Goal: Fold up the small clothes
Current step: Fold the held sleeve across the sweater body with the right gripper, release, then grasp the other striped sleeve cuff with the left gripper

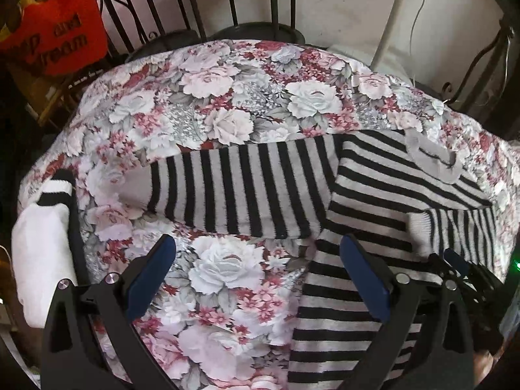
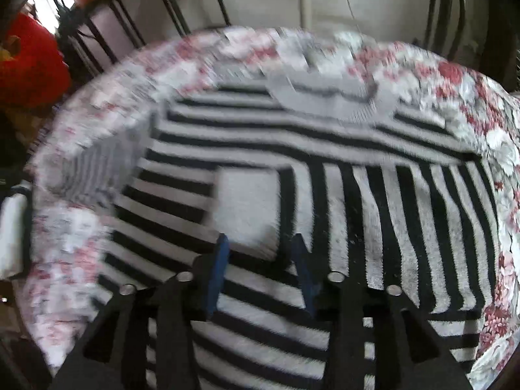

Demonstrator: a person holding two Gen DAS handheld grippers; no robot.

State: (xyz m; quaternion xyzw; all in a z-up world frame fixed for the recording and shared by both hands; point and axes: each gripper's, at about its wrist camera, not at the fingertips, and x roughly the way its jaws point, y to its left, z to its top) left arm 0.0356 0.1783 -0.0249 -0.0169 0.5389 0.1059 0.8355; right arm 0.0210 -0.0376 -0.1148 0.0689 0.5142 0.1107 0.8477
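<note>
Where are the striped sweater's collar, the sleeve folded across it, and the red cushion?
collar (image 2: 331,96): right wrist view, on the grey ribbed neckband.
folded sleeve (image 2: 406,224): right wrist view, on mid sleeve, lying over the sweater body.
red cushion (image 1: 55,29): left wrist view, on its lettered front.

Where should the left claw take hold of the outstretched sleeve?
At the cuff end of the sleeve, coming down from above. It lies flat on the flowered cloth, pointing away from the sweater, so that free end lifts and folds across.
</note>
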